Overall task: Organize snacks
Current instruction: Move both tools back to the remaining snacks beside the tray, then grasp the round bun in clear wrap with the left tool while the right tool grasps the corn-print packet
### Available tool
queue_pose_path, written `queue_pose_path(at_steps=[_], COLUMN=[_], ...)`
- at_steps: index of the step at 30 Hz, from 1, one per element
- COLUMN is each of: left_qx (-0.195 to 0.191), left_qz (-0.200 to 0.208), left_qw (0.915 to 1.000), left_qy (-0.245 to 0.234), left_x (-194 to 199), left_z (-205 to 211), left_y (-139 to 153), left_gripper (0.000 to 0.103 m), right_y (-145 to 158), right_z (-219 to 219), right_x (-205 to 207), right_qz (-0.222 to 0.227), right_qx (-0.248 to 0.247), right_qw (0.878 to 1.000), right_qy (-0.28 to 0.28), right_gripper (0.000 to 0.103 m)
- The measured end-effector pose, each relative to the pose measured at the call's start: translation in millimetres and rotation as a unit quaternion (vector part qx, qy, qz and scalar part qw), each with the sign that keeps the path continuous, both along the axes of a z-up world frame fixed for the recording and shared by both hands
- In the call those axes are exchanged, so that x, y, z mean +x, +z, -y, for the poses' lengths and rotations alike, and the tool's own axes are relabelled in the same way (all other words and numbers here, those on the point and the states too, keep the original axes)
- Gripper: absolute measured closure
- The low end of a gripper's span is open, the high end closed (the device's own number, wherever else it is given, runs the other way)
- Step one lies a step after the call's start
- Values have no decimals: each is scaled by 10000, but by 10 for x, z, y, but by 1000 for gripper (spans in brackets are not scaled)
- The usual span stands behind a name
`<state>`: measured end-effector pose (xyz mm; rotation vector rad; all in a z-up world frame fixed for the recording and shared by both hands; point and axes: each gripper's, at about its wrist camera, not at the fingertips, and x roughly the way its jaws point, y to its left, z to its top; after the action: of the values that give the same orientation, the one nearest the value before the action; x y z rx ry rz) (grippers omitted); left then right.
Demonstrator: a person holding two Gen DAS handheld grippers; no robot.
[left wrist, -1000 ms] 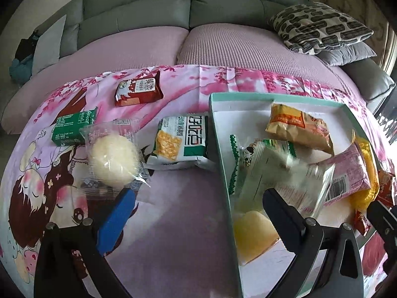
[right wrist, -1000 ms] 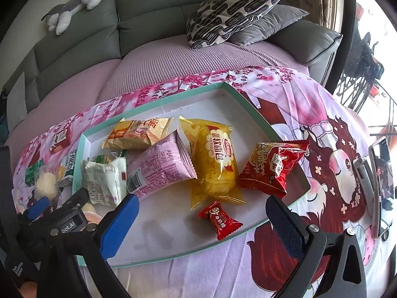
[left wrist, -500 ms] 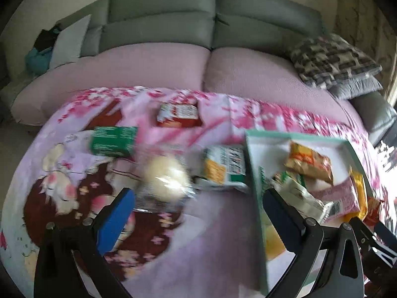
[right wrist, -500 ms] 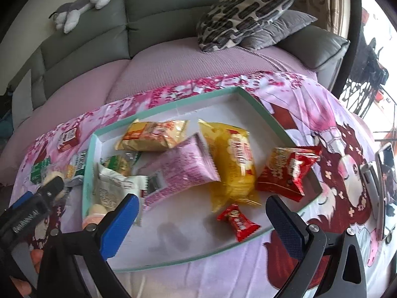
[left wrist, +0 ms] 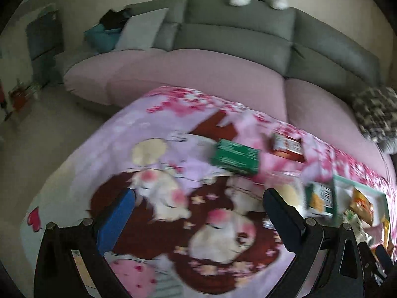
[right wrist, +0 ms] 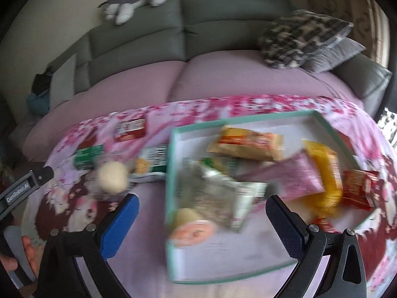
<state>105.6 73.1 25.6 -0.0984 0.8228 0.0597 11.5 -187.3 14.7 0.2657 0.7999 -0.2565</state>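
A teal-rimmed white tray [right wrist: 171, 173] lies on the pink printed cloth and holds several snack packs: orange [right wrist: 245, 144], pink [right wrist: 292, 178], yellow [right wrist: 325, 173], red [right wrist: 359, 188], a silver-green pack [right wrist: 218, 188] and a round bun [right wrist: 191, 226]. Outside it, to its left, lie a wrapped round bun [right wrist: 111, 176], a green-white pack [right wrist: 153, 161], a green box [left wrist: 235, 156] and a red-white pack [left wrist: 287, 146]. My left gripper [left wrist: 198, 213] is open and empty over the cloth, left of these. My right gripper [right wrist: 203, 221] is open and empty above the tray's near left part.
A grey sofa with pink seat cushions [left wrist: 198, 69] curves behind the table. A patterned pillow [right wrist: 302, 37] lies at its right and a plush toy [right wrist: 134, 0] on its back. The cloth's left edge [left wrist: 74, 154] drops to the floor. The tray also shows in the left wrist view [left wrist: 359, 186].
My left gripper has swung left, away from the tray, so the loose snacks now sit right of it. My right gripper has also shifted left, over the tray's left part. Both views are blurred.
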Motion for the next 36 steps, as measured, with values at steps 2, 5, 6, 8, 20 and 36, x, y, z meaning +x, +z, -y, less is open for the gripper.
queue_pose_path(at_steps=[2,5,6,8,20,36], left_qx=[-42,-109,-121,-201,-595,-456], left_qz=[-12,-28,-33,-55,-530,-1184], left_qw=[9999,9995,9995,9995,9948,9711], left_qy=[161,279,288,244,-639,-2024], left_x=[9,23,32,67,405,684], left_z=[-161,-338,-368,-391,146,928], left_y=[-17,-35,-42,-72,-326,-467], left_gripper=[1,1,1,1,1,13], right_y=[-13,-34,-48,-68,-28,-18], right_z=[-160,-359,-436,-514,-299,-50], right_x=[74,157,195,237,533,1495], right_qz=[24,69,89,115,-95,-1317], right_qx=[-3,1,28,40,140,808], right_qw=[9998,9992,9988,9984,9990,9809], right_qy=[183,389,475,560,415,1182], right_gripper=[0,0,0,0,1,45])
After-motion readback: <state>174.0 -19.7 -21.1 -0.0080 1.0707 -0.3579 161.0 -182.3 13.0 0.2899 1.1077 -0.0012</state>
